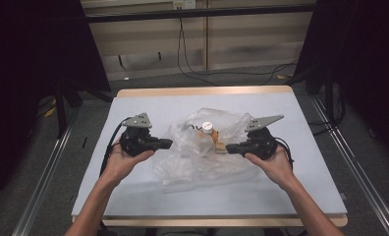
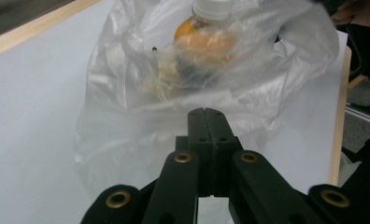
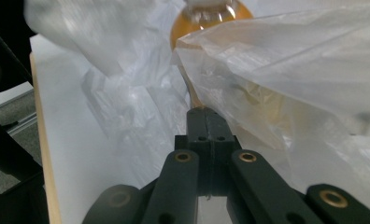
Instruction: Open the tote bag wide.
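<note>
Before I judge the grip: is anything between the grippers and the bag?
Nothing visible. The left gripper and right gripper, both shut, meet the bag at its two sides; whether they pinch film is unclear.

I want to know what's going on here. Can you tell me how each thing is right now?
Plastic bag: clear, crumpled, on the table, things inside.
Orange bottle: inside the bag, white cap on.
Left tool: shut, at the bag's side; whether it pinches plastic is unclear.
Right tool: shut, against the bag.
Table: covered by a pale sheet.
</note>
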Motion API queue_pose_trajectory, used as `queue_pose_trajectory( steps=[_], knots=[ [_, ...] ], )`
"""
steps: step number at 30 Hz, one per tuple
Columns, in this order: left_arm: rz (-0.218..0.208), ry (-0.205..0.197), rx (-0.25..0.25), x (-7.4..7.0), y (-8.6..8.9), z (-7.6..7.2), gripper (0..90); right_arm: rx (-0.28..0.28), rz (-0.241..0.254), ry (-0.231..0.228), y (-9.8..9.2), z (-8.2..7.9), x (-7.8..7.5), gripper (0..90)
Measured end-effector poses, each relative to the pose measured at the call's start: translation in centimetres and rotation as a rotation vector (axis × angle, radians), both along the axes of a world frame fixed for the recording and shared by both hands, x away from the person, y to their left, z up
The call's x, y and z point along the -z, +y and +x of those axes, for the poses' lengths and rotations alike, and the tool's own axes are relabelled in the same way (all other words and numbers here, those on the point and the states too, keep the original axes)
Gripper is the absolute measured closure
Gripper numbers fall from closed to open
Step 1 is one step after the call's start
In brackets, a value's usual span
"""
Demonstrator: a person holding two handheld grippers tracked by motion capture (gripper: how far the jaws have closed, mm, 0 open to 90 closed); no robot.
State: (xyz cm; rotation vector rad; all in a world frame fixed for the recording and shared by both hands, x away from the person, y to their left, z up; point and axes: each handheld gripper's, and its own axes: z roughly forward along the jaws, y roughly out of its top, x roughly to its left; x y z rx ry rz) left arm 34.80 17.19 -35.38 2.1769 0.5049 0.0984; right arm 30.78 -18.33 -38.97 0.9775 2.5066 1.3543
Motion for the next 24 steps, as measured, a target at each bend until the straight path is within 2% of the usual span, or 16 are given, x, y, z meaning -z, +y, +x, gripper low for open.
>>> queue_pose_trajectory(
  steps=[2, 3, 4, 7, 9, 11, 12, 15, 17, 18, 19, 20, 21, 22, 24],
  knots=[
    [-0.010, 0.001, 0.003, -0.2, -0.3, 0.2, 90.0, 0.000, 0.002, -0.005, 0.0, 0.0, -0.3, 90.0],
    [0.004, -0.005, 0.006, -0.8, -0.8, 0.7, 90.0, -0.001, 0.000, -0.015, -0.1, 0.1, -1.1, 90.0],
    [0.004, -0.005, 0.006, -0.8, -0.8, 0.7, 90.0, -0.002, 0.000, -0.017, -0.1, 0.1, -1.4, 90.0],
    [0.033, -0.021, 0.024, -1.7, -2.4, 1.7, 90.0, -0.007, -0.017, -0.024, -0.1, 0.2, -2.1, 90.0],
    [0.038, -0.025, 0.026, -1.7, -2.8, 2.0, 90.0, -0.016, -0.011, -0.025, -0.1, 0.1, -2.4, 90.0],
    [0.043, -0.010, 0.017, -1.2, -4.4, 3.0, 90.0, -0.017, -0.019, -0.027, 0.0, 0.0, -2.5, 90.0],
    [0.043, -0.010, 0.017, -1.2, -4.4, 3.0, 90.0, -0.017, -0.019, -0.027, 0.0, 0.0, -2.5, 90.0],
    [0.128, 0.020, 0.011, 0.9, -6.1, 4.3, 90.0, -0.033, -0.033, -0.021, 0.2, -0.3, -2.1, 90.0],
    [0.139, 0.069, -0.012, 2.8, -6.8, 5.1, 90.0, -0.032, -0.038, -0.018, 0.1, -0.4, -2.0, 90.0],
    [0.161, 0.075, -0.013, 3.6, -7.0, 5.4, 90.0, -0.034, -0.037, -0.007, 0.0, -0.4, -1.7, 90.0],
    [0.208, 0.092, -0.014, 5.1, -7.4, 5.7, 90.0, -0.034, -0.046, -0.007, -0.1, -0.5, -1.6, 90.0],
    [0.228, 0.092, -0.006, 5.7, -7.4, 5.8, 90.0, -0.028, -0.046, -0.004, -0.2, -0.5, -1.5, 90.0],
    [0.228, 0.092, -0.006, 5.7, -7.4, 5.8, 90.0, -0.028, -0.046, -0.004, -0.2, -0.5, -1.5, 90.0],
    [0.239, 0.108, -0.002, 6.7, -7.6, 5.8, 90.0, -0.025, -0.034, -0.001, -0.5, -0.3, -1.7, 90.0],
    [0.238, 0.120, 0.007, 7.3, -7.6, 5.8, 90.0, -0.016, -0.028, -0.007, -0.6, -0.2, -2.1, 90.0]
  ],
)
